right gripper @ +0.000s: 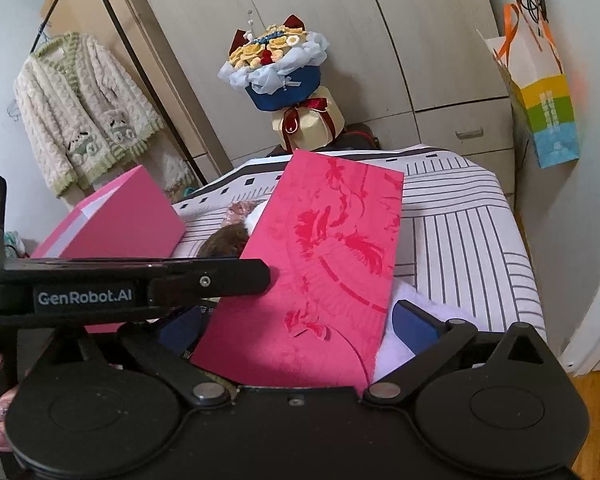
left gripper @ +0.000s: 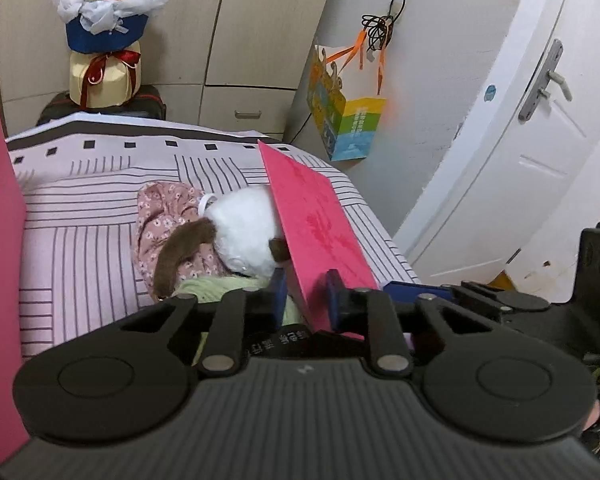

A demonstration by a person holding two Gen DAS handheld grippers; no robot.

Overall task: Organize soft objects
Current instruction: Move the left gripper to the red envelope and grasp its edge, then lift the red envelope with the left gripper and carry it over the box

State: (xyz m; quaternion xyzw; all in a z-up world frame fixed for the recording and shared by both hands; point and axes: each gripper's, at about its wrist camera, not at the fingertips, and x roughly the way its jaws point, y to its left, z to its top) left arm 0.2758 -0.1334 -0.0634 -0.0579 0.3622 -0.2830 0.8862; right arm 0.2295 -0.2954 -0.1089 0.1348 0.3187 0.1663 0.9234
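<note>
My left gripper [left gripper: 306, 296] is shut on the lower edge of a red embossed envelope [left gripper: 316, 216], which stands tilted up over the bed. Behind the envelope lies a white plush dog [left gripper: 244, 232] with brown ears and a pink floral dress, on a pale green cloth [left gripper: 208, 290]. In the right wrist view the same envelope [right gripper: 332, 248] slants across my right gripper [right gripper: 296, 328]. That gripper's blue pads [right gripper: 414, 326] stand wide apart and do not press on it. The left gripper's body [right gripper: 140, 280] crosses that view at the left, and only a brown ear [right gripper: 224, 244] of the dog shows.
A pink box [left gripper: 0, 260] [right gripper: 120, 220] stands on the striped bed sheet [left gripper: 80, 240] at the left. A bouquet [right gripper: 284, 76] sits beyond the bed by the wardrobe. A colourful paper bag [right gripper: 548, 112] hangs on the right wall, a cardigan [right gripper: 84, 112] at the left. A white door [left gripper: 520, 140] is to the right.
</note>
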